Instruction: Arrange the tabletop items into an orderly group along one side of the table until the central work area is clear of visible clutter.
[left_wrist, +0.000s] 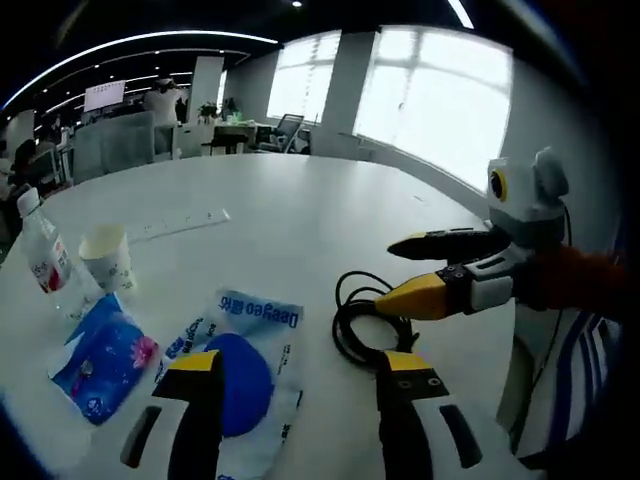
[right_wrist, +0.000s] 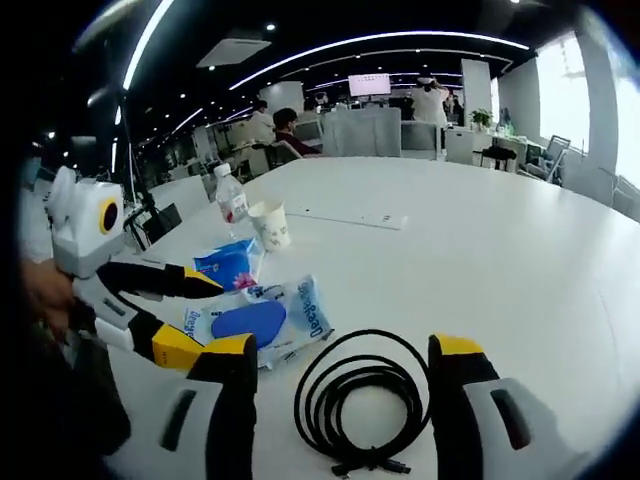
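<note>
Open-plan office. Large white table (left_wrist: 300, 210) with rounded edge, surface glossy. Tall windows (left_wrist: 420, 90) along one wall, bright daylight, pale pillar (left_wrist: 340, 90) between panes. Dark ceiling (right_wrist: 330, 25) carries long curved light strips (right_wrist: 400, 40) and small round spotlights. A screen (right_wrist: 369, 84) hangs high at the far end. Grey partitions (right_wrist: 365, 130) and desks behind the table; office chairs (left_wrist: 287, 130) near the windows. A potted plant (left_wrist: 208, 110) on a far desk. People sit and stand in the distance.
</note>
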